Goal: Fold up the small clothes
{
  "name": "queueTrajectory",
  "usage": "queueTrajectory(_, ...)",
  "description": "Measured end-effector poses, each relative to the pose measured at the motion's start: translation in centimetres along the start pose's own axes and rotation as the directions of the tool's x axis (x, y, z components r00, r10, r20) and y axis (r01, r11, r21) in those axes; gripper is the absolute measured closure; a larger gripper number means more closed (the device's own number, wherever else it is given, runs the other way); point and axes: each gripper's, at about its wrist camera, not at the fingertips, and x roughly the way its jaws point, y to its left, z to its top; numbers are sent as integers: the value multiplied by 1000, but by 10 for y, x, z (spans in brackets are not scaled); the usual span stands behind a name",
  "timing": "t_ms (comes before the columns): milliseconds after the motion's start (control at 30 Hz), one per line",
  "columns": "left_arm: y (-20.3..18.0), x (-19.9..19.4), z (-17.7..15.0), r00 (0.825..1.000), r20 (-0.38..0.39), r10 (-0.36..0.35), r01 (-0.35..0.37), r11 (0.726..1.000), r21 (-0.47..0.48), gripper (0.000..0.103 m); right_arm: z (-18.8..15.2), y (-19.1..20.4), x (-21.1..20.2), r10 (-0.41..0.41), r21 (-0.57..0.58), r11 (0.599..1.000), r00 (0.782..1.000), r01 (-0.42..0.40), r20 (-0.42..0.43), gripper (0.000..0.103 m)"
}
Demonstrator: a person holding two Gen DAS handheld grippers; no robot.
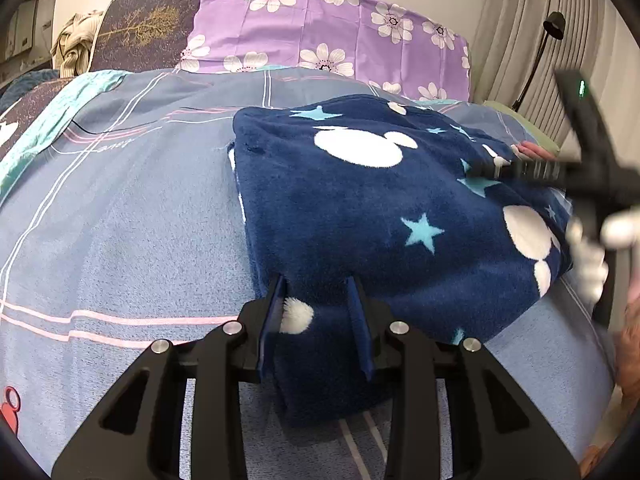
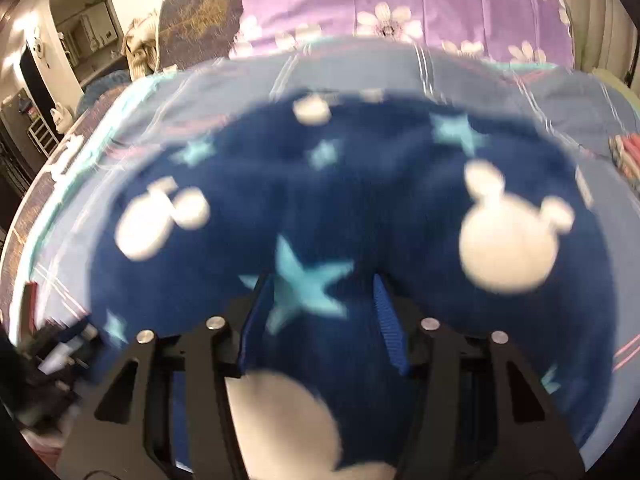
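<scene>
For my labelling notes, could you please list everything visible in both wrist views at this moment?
fleece garment: one, navy with white mouse heads and light blue stars, folded on the bed, middle of both views
bedsheet: one, grey-blue with pink and white lines, under the garment
pillow: one, purple with white flowers, at the head of the bed
dark cushion: one, dark with a gold tree, left of the pillow
curtain: one, pale, far right
left gripper: black with blue pads, closed on the garment's near edge
right gripper: black with blue pads, fabric between its fingers, view blurred
</scene>
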Motion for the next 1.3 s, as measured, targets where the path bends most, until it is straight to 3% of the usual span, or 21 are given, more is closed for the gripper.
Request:
queueTrajectory(100, 1, 0, -1, 1000, 4, -5, 5, 1000, -3, 69, 35, 4, -9, -23, -22, 999, 997, 24, 69, 53)
queueTrajectory(167, 1, 0, 0, 1000, 4, -8, 8, 1000, -4, 69, 61, -4, 4, -14, 16, 1000, 998, 13, 65, 53)
queueTrajectory(233, 3, 0, 0, 1000, 5, -15, 15, 1000, -8, 69, 83, -27, 47, -23, 81, 996, 1000, 25, -18, 53)
queueTrajectory(300, 5, 0, 0, 999, 6, -33, 33, 999, -15, 68, 86, -49, 118, -41, 103, 993, 982, 61, -184, 52)
queueTrajectory(333, 7, 1, 1, 999, 3, -35, 35, 999, -17, 68, 86, -57, 131, 4, 132, 991, 987, 17, -160, 53)
queueTrajectory(467, 12, 1, 1, 998, 0, -58, 58, 998, -37, 68, 89, -44, 125, -61, 82, 994, 986, 74, -155, 53)
queueTrajectory(633, 9, -1, 1, 999, 5, -41, 41, 999, -26, 67, 89, -46, 107, -38, 98, 994, 992, 50, -122, 54)
queueTrajectory(767, 6, -4, 1, 1000, 17, -14, 14, 1000, -14, 63, 73, -23, 47, -45, 12, 999, 999, 45, 30, 56)
queueTrajectory(833, 10, -2, 2, 999, -2, 39, -39, 999, -38, 35, 57, -2, 14, -4, -84, 996, 997, 11, 83, 54)
queueTrajectory(867, 14, -1, 2, 999, -14, 42, -43, 997, -64, 34, 46, 7, -1, 12, -143, 990, 995, 2, 101, 50)
queueTrajectory(1033, 24, -4, 0, 1000, -6, 0, 0, 993, -115, 34, -36, 68, -55, 61, -452, 892, 989, 5, 132, 46)
queueTrajectory(1167, 25, -4, -1, 1000, -6, -3, 3, 993, -118, 34, -89, 109, -62, 102, -594, 803, 991, -31, 85, 46)
queueTrajectory(1300, 29, -5, -4, 1000, -1, -30, 29, 989, -148, 33, -126, 147, -57, 107, -731, 682, 990, -8, 90, 43)
